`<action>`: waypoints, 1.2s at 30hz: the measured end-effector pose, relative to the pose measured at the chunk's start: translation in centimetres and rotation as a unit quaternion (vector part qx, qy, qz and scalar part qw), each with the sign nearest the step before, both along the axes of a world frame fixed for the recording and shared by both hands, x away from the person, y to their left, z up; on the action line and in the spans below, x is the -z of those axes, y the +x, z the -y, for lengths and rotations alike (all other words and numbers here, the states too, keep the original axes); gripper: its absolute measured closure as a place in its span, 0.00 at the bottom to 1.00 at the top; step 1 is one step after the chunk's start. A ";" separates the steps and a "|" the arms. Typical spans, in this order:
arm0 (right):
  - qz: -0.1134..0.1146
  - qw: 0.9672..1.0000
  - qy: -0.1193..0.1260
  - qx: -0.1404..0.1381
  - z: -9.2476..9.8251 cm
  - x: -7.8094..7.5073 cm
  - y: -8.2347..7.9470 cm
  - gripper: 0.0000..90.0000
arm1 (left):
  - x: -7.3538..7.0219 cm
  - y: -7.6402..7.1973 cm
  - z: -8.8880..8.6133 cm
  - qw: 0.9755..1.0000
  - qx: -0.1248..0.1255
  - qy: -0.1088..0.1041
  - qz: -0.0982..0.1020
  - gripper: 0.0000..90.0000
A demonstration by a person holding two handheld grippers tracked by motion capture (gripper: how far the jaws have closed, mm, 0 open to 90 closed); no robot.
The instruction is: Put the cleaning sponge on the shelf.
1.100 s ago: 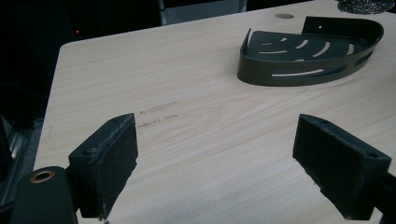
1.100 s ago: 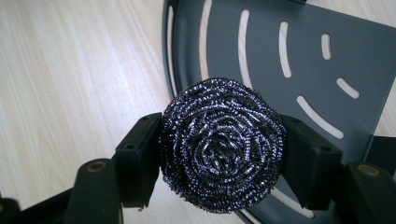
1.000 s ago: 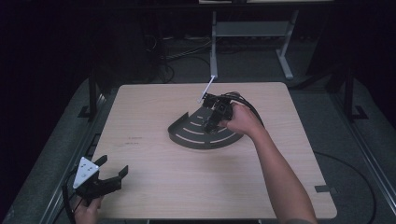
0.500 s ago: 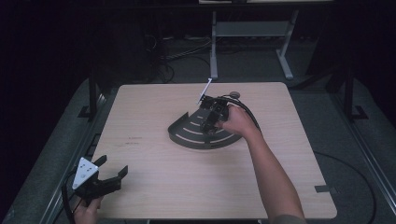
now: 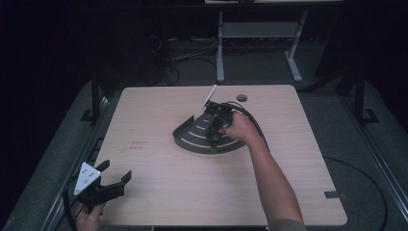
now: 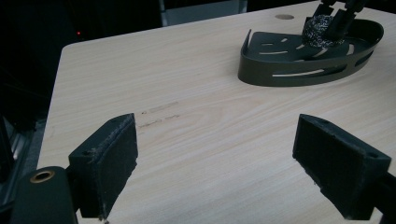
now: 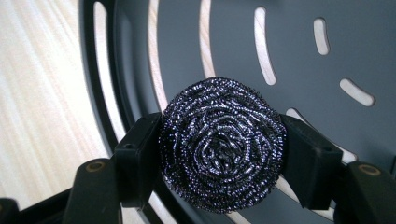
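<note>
Since a second ago the right gripper has sunk into the slotted tray, jaws pinching the steel scourer, possibly just above its floor. The left gripper rests spread at the pale wooden table's near corner; the room is dark.

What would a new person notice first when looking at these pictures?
First, the shiny steel scouring pad, clamped between the jaws of the right gripper just above the dark slotted tray in the far middle of the wooden table. Next, the left gripper, open and holding nothing, at the table's near left corner.
</note>
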State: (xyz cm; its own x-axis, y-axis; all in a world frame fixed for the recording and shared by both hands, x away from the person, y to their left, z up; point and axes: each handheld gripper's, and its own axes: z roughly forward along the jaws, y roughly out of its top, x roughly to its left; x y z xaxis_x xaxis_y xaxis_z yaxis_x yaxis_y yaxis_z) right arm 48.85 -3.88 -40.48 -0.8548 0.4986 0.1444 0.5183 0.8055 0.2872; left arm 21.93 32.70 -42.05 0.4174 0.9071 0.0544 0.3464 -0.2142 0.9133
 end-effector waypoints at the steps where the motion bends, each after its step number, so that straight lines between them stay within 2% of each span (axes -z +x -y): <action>1: -0.001 1.000 0.001 0.002 0.1 0.2 0.0 0.38 | 0.0 0.0 0.0 1.000 0.000 0.000 -0.001 0.15; 13: -0.012 1.000 -0.009 0.021 -0.1 1.4 0.5 0.37 | 0.0 0.0 0.1 1.000 0.001 0.000 -0.001 0.15; 15: -0.007 1.000 -0.007 0.020 -0.2 1.4 0.5 0.37 | 0.0 0.0 0.1 1.000 0.001 0.000 -0.001 0.15; 28: -0.010 1.000 0.000 0.029 -0.1 1.4 0.7 0.36 | 0.0 -0.2 0.1 1.000 0.001 0.003 0.000 0.15; 32: -0.008 0.999 -0.001 0.033 -0.1 1.6 0.7 0.31 | 0.0 -0.2 0.0 1.000 0.000 0.003 0.000 0.15; 36: -0.004 0.999 0.009 0.038 0.2 1.2 0.6 0.28 | 0.0 -0.2 -0.1 1.000 -0.001 0.002 0.000 0.15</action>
State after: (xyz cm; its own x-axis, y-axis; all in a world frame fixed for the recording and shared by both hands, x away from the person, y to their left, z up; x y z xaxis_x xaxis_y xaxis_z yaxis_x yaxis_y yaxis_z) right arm 49.46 -4.11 -41.66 -0.8134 0.5588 0.1619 0.5801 0.7584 0.2972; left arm 21.71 32.75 -42.04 0.4157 0.9077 0.0572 0.3469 -0.2164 0.9126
